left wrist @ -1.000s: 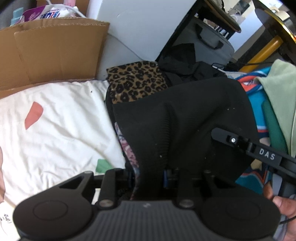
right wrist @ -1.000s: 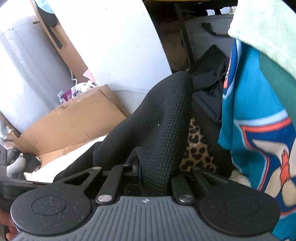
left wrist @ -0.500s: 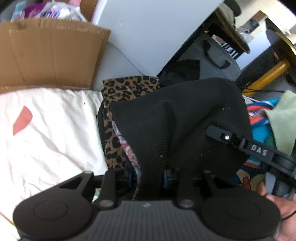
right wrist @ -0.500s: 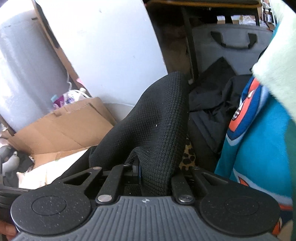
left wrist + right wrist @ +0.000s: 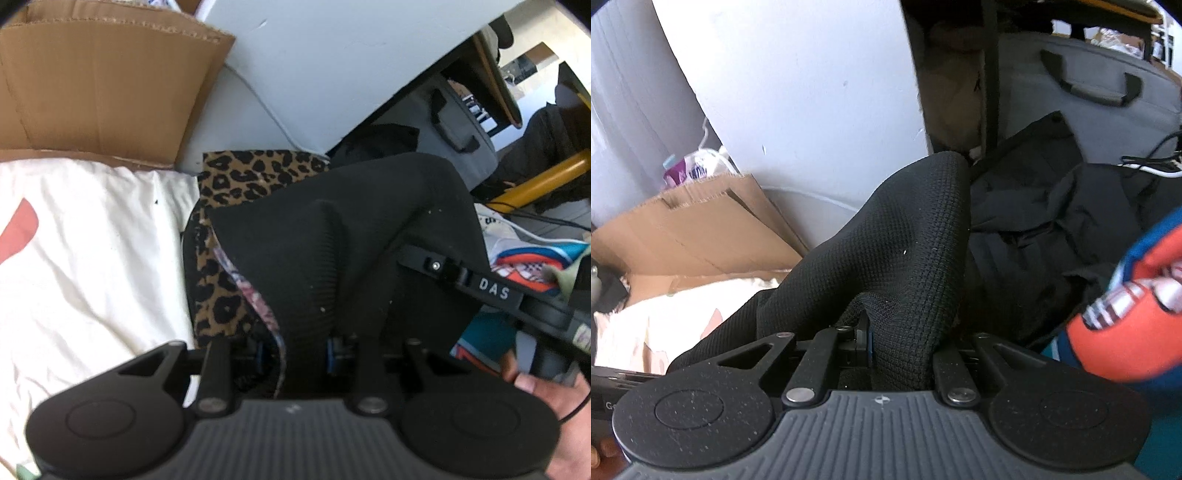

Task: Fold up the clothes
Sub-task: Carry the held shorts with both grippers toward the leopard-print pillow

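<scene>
A white bed sheet (image 5: 85, 266) with a red patch covers the left of the left wrist view. A flattened cardboard box (image 5: 99, 81) stands along its far edge, against a pale grey wall panel (image 5: 332, 59). At the sheet's right edge lies a leopard-print garment (image 5: 251, 177), folded flat, and draped over it is the black knit garment (image 5: 351, 236), which rises in a rounded hump between the two tools. Beyond the hump, a heap of dark clothing (image 5: 1052, 221) lies before a grey storage bag (image 5: 1089, 88) with black handles. A teal and orange printed garment (image 5: 1123, 314) sits to the right of the black knit.

The left gripper (image 5: 295, 354) is clamped on a thick bunch of the black knit's ribbed hem, together with a floral-patterned layer beneath it. The right gripper (image 5: 897, 343) is pinched tightly on another fold of the same knit, the cloth bulging over its fingers. The person's right hand (image 5: 554, 413) shows at the lower right of the left wrist view, holding the right tool's handle.
</scene>
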Available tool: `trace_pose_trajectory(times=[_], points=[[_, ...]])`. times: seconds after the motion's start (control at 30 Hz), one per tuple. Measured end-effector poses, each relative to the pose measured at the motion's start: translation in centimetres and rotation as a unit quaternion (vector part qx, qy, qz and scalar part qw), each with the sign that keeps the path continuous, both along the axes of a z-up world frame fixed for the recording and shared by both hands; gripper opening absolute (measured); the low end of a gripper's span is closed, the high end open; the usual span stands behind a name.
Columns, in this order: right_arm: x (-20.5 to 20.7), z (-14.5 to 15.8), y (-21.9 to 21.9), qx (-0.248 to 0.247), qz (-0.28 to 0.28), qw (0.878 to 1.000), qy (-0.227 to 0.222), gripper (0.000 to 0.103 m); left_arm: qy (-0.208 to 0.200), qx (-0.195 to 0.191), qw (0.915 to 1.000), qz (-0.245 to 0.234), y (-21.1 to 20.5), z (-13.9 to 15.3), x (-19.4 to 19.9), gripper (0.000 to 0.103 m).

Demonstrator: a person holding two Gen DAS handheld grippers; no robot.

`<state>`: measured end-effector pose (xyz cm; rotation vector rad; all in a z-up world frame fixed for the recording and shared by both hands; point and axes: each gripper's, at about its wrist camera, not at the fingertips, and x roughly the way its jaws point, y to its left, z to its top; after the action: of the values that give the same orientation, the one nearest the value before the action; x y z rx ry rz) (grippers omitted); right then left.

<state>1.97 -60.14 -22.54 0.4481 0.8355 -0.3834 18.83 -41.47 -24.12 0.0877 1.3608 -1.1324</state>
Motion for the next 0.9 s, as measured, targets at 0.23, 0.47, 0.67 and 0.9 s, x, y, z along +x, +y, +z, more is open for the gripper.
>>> trace_pose_trajectory(times=[0.23,0.47,0.67,0.9], points=[[3.0,-2.7,-0.8,-0.001,0.021,0.999,0.025,0.01,-0.011,0.002,0.9999,0.009,-0.6,-2.2,0.8,0.03],[5.4,-4.7,-2.3,0.018,0.019,0.999,0.026,0.012,-0.022,0.009,0.9995,0.019,-1.5,-3.3,1.8,0.03],[5.9,-4.3,-3.5,-0.017,0.005,0.999,0.044,0.036,-0.024,0.009,0.9994,0.025,-2.1,-3.8,1.8,0.03],[7.3,-3.8,-3.4,-0.062,0.02,0.994,0.086,0.037,-0.027,0.003,0.9994,0.023,-2.1,-4.1,1.8,0.031]])
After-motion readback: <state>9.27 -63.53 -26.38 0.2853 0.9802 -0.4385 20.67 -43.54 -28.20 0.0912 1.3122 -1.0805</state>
